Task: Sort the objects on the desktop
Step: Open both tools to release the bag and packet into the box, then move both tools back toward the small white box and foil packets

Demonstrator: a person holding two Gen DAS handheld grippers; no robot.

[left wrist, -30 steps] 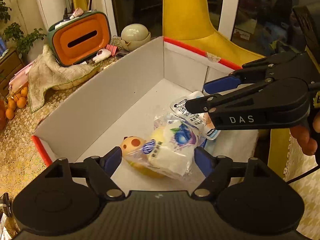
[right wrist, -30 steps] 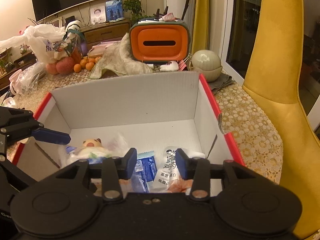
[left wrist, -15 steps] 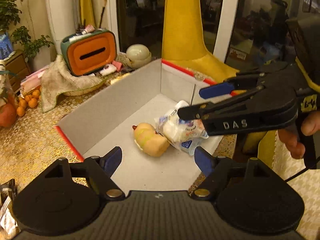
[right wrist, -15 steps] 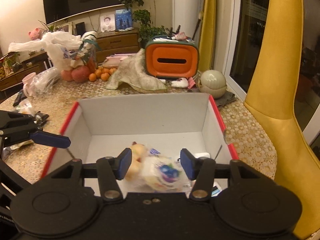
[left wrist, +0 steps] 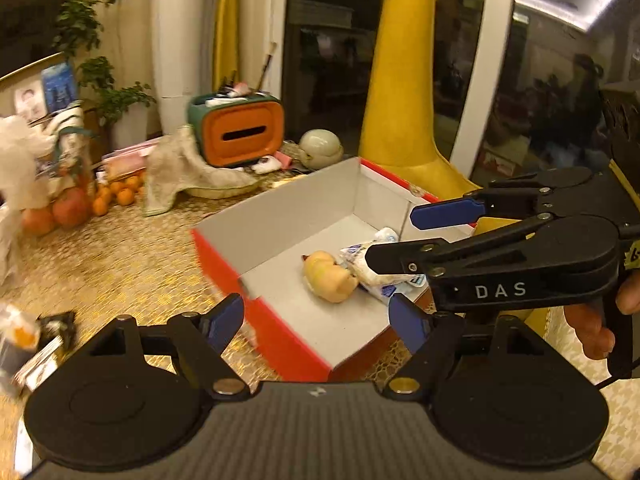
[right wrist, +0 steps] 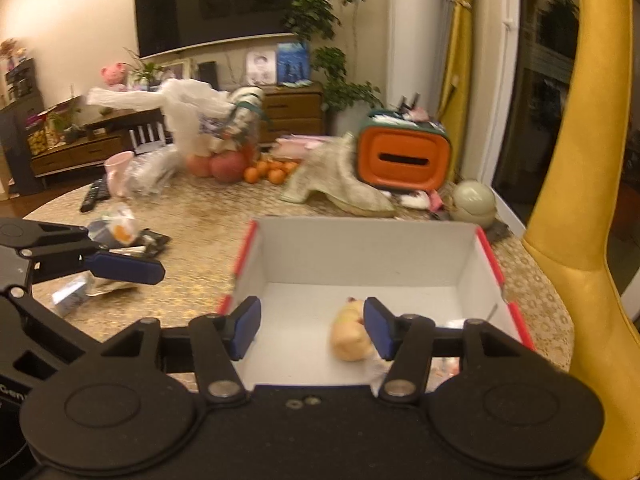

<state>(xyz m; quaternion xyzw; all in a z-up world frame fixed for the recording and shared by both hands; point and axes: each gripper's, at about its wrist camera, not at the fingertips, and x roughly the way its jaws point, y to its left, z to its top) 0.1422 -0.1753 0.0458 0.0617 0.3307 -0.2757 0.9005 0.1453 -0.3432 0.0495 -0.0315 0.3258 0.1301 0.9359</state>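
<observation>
Both claws empty now. Left claw (left wrist: pixel 316 322) stands wide, nothing between the pads; right claw (right wrist: pixel 312 328) has just been opening, pads apart, nothing gripped — the plush toy (right wrist: pixel 352 338) shows partly behind its right pad but lies down on the box floor, not held. From the left wrist view the right claw (left wrist: pixel 390 236) hangs over the box's right end, a person's hand (left wrist: pixel 600 320) on its handle. The cardboard box (left wrist: pixel 288 216) — white inside, red outside — already holds the plush toy (left wrist: pixel 328 276) and a snack packet (left wrist: pixel 380 276) touching it on the right, both near the box's right end. What's left to sort, I'd judge: the loose packets (right wrist: pixel 116 236) on the tabletop (right wrist: pixel 208 220), well apart from the box on its left side. The left claw (right wrist: pixel 120 266) sits just beside that pile in the right wrist view, so the left hand is clearly nearer; the pile is blurred, can't tell its long axis. Tabletop has a gold patterned cloth, prob. grippy enough. Further out: an orange tissue box (right wrist: pixel 404 156), a towel (right wrist: pixel 336 180), fruit (right wrist: pixel 240 166), a yellow chair (right wrist: pixel 592 200) at the right, TV (right wrist: pixel 220 4) on the back wall.
</observation>
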